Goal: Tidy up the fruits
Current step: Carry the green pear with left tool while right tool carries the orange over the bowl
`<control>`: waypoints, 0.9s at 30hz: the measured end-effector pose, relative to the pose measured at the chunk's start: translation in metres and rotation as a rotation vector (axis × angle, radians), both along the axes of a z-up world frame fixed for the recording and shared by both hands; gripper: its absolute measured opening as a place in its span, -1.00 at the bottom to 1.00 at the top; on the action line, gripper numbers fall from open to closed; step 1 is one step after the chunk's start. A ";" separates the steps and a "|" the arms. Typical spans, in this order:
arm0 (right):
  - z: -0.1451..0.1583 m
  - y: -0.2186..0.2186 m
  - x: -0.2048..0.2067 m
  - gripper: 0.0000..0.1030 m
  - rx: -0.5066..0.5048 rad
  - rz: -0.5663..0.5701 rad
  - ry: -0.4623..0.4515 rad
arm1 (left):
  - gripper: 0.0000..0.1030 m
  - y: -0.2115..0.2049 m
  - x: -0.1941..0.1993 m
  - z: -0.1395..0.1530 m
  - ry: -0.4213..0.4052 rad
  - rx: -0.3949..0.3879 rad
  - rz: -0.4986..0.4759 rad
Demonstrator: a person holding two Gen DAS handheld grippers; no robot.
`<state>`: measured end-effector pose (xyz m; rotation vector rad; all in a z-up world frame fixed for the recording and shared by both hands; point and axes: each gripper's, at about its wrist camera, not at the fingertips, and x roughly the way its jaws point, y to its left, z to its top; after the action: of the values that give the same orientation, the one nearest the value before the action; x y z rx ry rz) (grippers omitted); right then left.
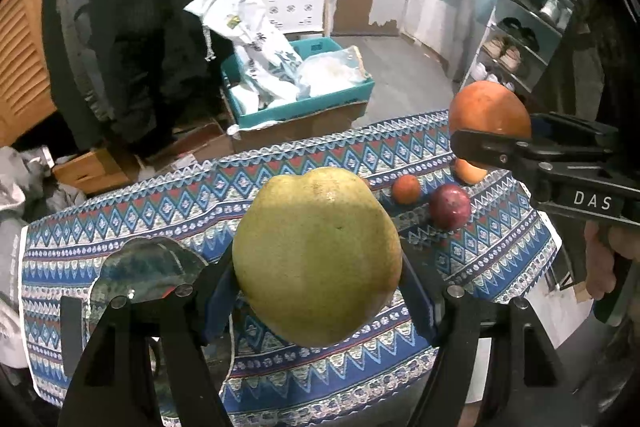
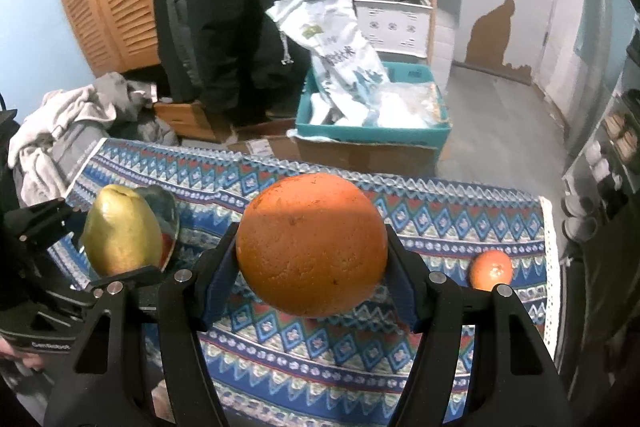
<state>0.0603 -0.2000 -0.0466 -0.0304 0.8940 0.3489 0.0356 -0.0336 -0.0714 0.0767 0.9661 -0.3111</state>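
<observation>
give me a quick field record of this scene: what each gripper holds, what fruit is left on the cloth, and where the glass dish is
left gripper: shut on the pear, lifted off the cloth
right gripper: shut on the large orange, lifted off the cloth
surface: table with a patterned tablecloth
loose fruit: small orange, dark red fruit, orange-yellow fruit, all at the cloth's far right
glass dish: on the cloth, left of the pear
</observation>
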 end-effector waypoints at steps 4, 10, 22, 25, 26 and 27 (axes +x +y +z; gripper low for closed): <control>0.001 0.019 0.002 0.30 -0.006 0.028 -0.002 | 0.44 0.017 0.000 0.000 0.001 -0.011 0.023; 0.001 0.049 0.007 0.30 -0.017 0.071 0.002 | 0.44 0.045 -0.001 0.000 0.005 -0.023 0.069; -0.003 0.108 0.017 0.30 -0.032 0.150 0.016 | 0.44 0.104 0.001 -0.004 0.014 -0.037 0.172; -0.007 0.123 0.022 0.30 -0.030 0.167 0.031 | 0.44 0.118 0.001 -0.008 0.022 -0.037 0.199; -0.009 0.128 0.023 0.30 -0.029 0.172 0.035 | 0.44 0.124 0.001 -0.010 0.027 -0.040 0.209; -0.010 0.134 0.025 0.30 -0.028 0.179 0.041 | 0.44 0.129 0.001 -0.011 0.032 -0.044 0.217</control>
<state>0.0851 -0.0664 -0.0569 -0.1307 0.9392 0.5053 0.0369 0.0954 -0.0826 -0.0733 0.9887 -0.1339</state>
